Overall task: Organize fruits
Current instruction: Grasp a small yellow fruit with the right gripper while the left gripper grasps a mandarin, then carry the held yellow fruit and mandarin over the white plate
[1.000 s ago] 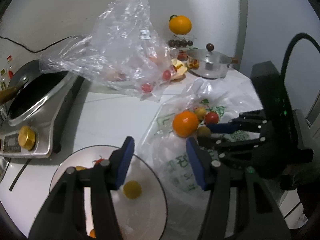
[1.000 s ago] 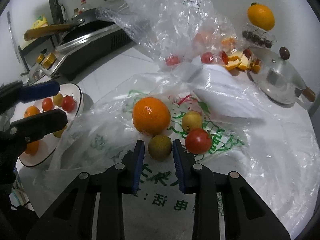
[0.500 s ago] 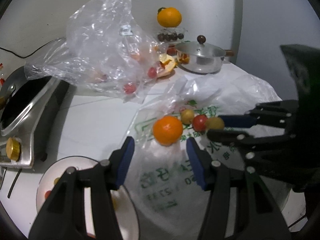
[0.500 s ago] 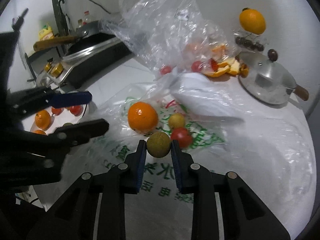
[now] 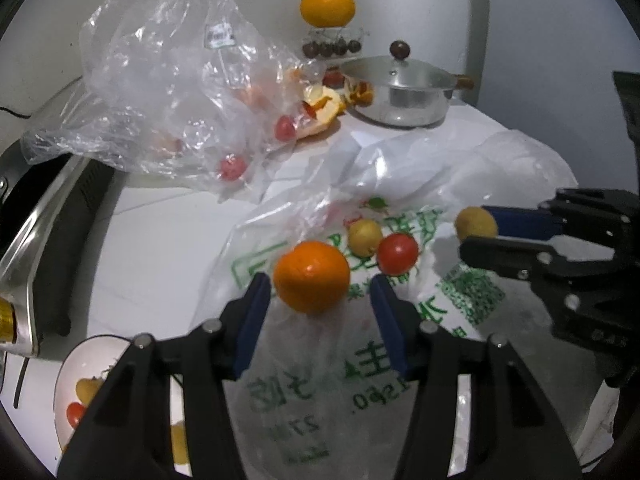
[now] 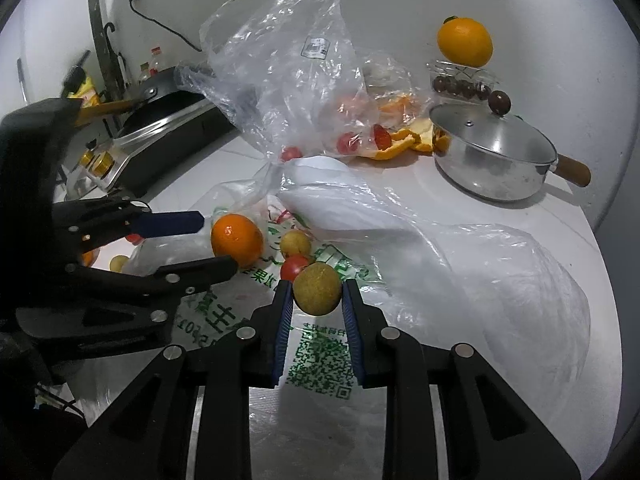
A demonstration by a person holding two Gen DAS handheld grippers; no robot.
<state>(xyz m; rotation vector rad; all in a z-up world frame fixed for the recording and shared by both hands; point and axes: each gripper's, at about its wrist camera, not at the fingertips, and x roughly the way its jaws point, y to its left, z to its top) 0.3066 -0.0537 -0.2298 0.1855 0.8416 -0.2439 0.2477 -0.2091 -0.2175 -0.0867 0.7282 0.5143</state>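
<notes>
Right tool (image 6: 316, 300): blue pads clamped on a round dull yellow-green fruit (image 6: 317, 289), held clear of the printed white plastic bag (image 6: 328, 364) that lies flat on the white counter (image 6: 568, 216).

Left tool (image 5: 316, 300): jaws closing, pads not yet touching anything. The large round orange (image 5: 311, 276) sits on the bag between and just beyond the pad tips.

Beside the orange on the bag: a small yellow fruit (image 5: 365, 237) and a red cherry tomato (image 5: 397, 253), touching each other.

Left view only: white round plate (image 5: 66, 364) at lower left, holding a yellow fruit and a red tomato. It also shows the right tool from the side with its fruit at the pad tips.

Right view only: wooden handle of the lidded steel pot (image 6: 494, 160), and bottles behind the black and steel cooker (image 6: 160, 136).

Both views: crumpled clear plastic bag (image 6: 288, 80) holding red tomatoes, orange peel next to it.
</notes>
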